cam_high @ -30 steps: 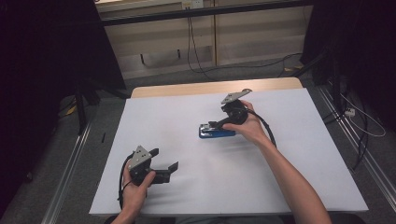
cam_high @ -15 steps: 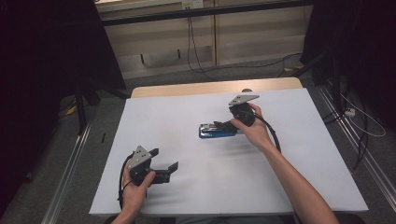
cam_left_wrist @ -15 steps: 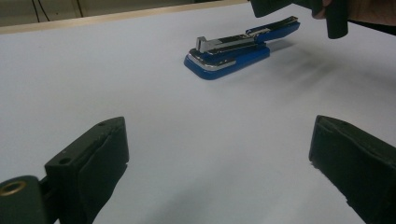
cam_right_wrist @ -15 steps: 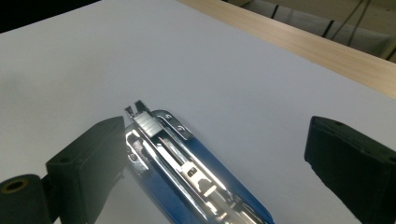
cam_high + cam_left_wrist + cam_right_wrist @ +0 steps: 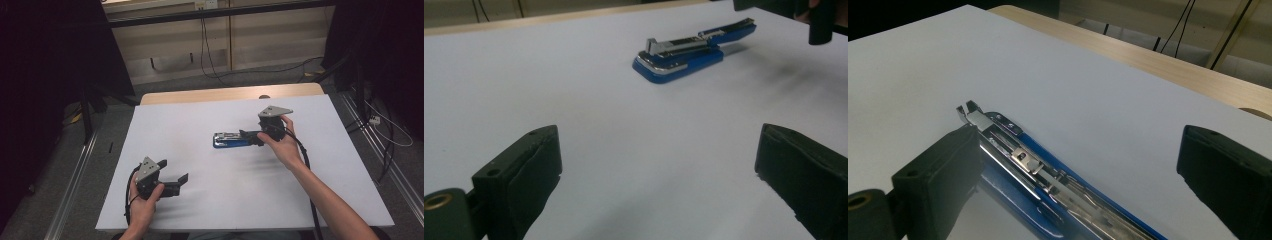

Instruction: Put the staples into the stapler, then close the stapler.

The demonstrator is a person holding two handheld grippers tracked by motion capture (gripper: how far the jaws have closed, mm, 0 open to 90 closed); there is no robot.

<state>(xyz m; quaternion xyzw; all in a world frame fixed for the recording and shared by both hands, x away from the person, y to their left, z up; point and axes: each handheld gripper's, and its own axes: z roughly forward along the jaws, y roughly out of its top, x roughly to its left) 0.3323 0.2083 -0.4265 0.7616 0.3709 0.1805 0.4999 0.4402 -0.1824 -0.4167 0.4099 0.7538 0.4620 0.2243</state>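
Note:
A blue and chrome stapler (image 5: 230, 139) lies flat on the white table (image 5: 240, 200), right of centre, its chrome magazine showing on top. My right gripper (image 5: 251, 136) is at the stapler's right end, pointing left along it, jaws open. In the right gripper view the stapler (image 5: 1048, 185) runs between the jaws, close beside the left pad (image 5: 948, 165); the right pad (image 5: 1228, 170) stands well off. My left gripper (image 5: 179, 181) rests open near the front left of the table, empty. In the left gripper view the stapler (image 5: 689, 52) lies far ahead, with the right gripper (image 5: 819, 20) past it.
The white sheet covers nearly the whole table; a strip of bare wood (image 5: 230, 94) shows along the far edge. Cables (image 5: 210, 55) lie on the floor behind, and metal rails (image 5: 75, 190) run along both sides.
My right gripper has drawn back to the right along the stapler. The stapler and the left gripper have stayed put.

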